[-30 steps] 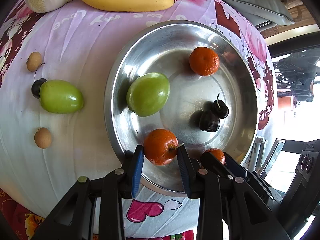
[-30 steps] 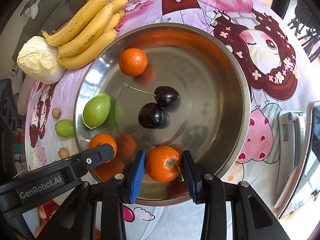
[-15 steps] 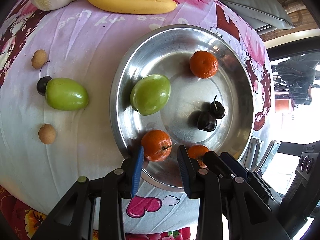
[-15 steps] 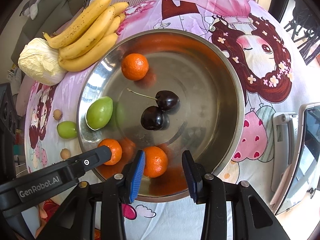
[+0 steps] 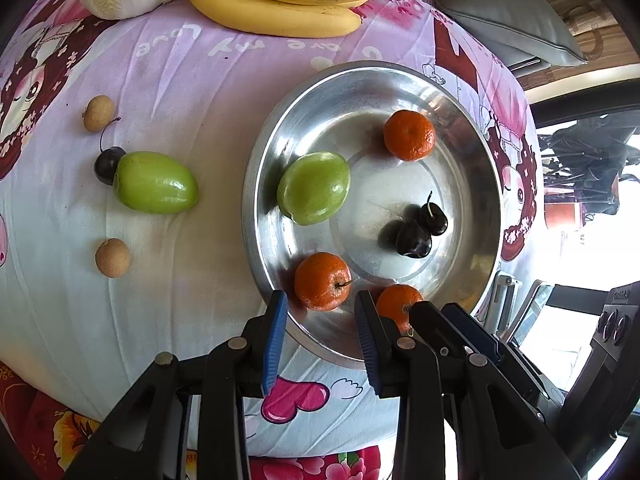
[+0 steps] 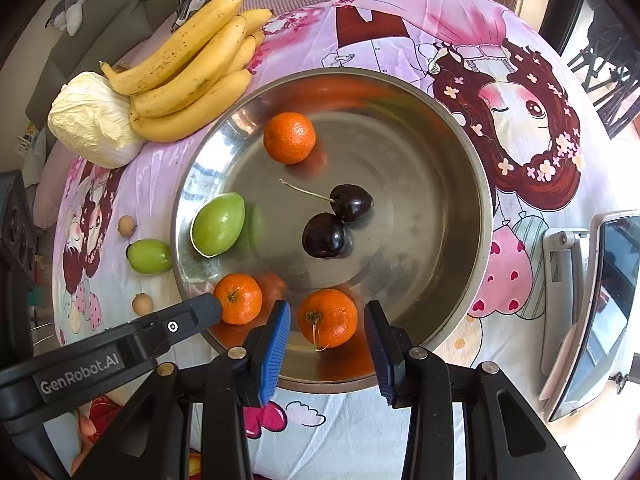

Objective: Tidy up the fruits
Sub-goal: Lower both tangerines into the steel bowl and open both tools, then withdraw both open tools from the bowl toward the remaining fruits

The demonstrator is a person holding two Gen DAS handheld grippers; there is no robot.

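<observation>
A steel basin [image 5: 260,184] [image 6: 476,184] holds three tangerines, a green fruit [image 5: 314,187] [image 6: 218,224] and two dark cherries [image 5: 420,232] [image 6: 336,220]. My left gripper [image 5: 320,332] is open and empty, just behind the near-left tangerine [image 5: 322,286] [image 6: 238,298]. My right gripper [image 6: 326,346] is open and empty, just behind the near tangerine [image 6: 328,318] [image 5: 394,304]. The third tangerine [image 5: 409,135] [image 6: 289,137] lies at the far side. On the cloth outside lie a green fruit [image 5: 154,188] [image 6: 149,256], a cherry [image 5: 106,164] and two longans [image 5: 98,113] [image 5: 113,258].
A bunch of bananas [image 5: 288,4] [image 6: 192,68] and a cabbage [image 6: 92,120] lie at the far edge of the round cloth-covered table. A phone on a stand [image 6: 600,300] stands to the right of the basin. A grey cushion [image 5: 508,20] lies beyond.
Both grippers opened, left their tangerines in the basin's near side, and drew back from them.
</observation>
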